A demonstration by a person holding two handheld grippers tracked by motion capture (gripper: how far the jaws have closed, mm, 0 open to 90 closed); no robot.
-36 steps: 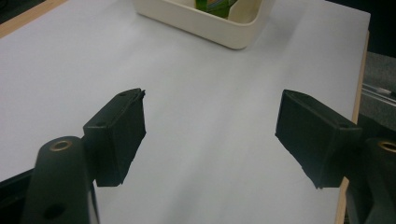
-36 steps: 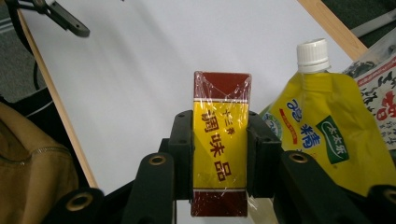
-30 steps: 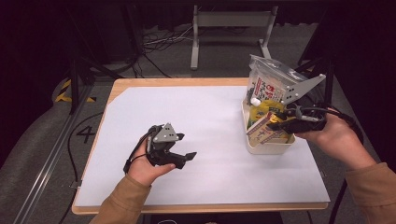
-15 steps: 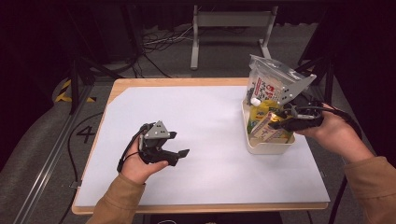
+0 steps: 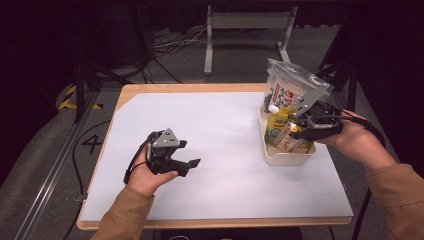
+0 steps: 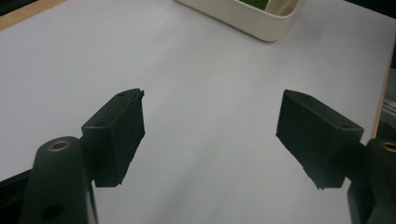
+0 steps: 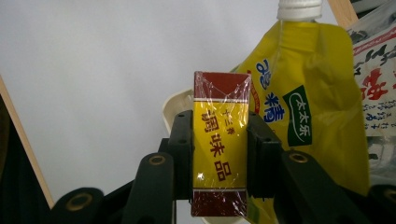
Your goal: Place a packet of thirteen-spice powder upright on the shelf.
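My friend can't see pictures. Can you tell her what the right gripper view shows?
The right gripper is shut on a small yellow and dark red box wrapped in clear film. Behind it stands a yellow pouch with a white cap, in a cream tub on a white table.

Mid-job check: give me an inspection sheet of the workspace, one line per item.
Surface: white sheet over a wooden table, bare apart from the bin.
Job's things: yellow and red box clamped in the right gripper, over the cream bin; yellow pouch and clear bag stand in the bin.
Clutter: nothing seen.
Grippers: left gripper open, jaws apart, holding nothing; right gripper shut on the box.
Cables: one trails from each gripper; more lie on the floor behind.
Surroundings: dark floor, metal stand behind the table.
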